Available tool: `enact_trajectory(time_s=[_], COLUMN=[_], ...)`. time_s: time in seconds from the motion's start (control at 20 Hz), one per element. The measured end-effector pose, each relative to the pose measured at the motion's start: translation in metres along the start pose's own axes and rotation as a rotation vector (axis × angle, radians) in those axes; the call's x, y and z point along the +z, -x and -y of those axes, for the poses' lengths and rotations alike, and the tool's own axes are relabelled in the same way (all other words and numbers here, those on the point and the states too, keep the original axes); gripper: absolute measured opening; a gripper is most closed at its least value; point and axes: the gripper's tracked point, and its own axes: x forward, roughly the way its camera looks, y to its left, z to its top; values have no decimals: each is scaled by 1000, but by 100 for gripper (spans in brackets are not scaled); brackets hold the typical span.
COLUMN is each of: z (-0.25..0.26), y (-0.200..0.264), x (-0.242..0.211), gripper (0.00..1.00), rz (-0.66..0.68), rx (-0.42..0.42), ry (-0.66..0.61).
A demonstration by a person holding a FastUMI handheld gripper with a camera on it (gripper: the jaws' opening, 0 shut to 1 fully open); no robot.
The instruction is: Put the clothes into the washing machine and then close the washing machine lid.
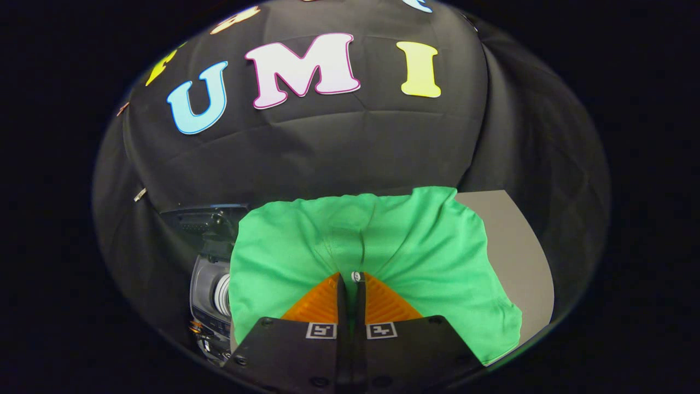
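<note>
My gripper point(350, 278) sits closed, both orange fingers point(320, 303) pinching a fold of the green garment point(421, 246), which gathers into creases at their tips. I see the cloth spread wide beyond them, over the grey counter point(519, 246). The washing machine point(210, 284) shows just beside its left edge.

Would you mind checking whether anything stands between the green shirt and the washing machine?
Nothing visible does. The tool is shut on the green shirt, which hangs spread ahead of its fingers; the washing machine sits just beside and partly behind the cloth's edge.
</note>
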Motion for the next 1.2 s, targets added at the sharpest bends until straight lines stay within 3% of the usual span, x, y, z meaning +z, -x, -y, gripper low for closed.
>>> enact_trajectory(time_s=[0.25, 0.55, 0.9, 1.2], z=[-3, -30, -108, -194], y=[31, 124, 220, 231], x=[7, 65, 131, 124], gripper=[5, 5, 5, 5], rz=[65, 281, 501, 502], rx=[41, 102, 278, 421], ry=[-62, -54, -27, 56])
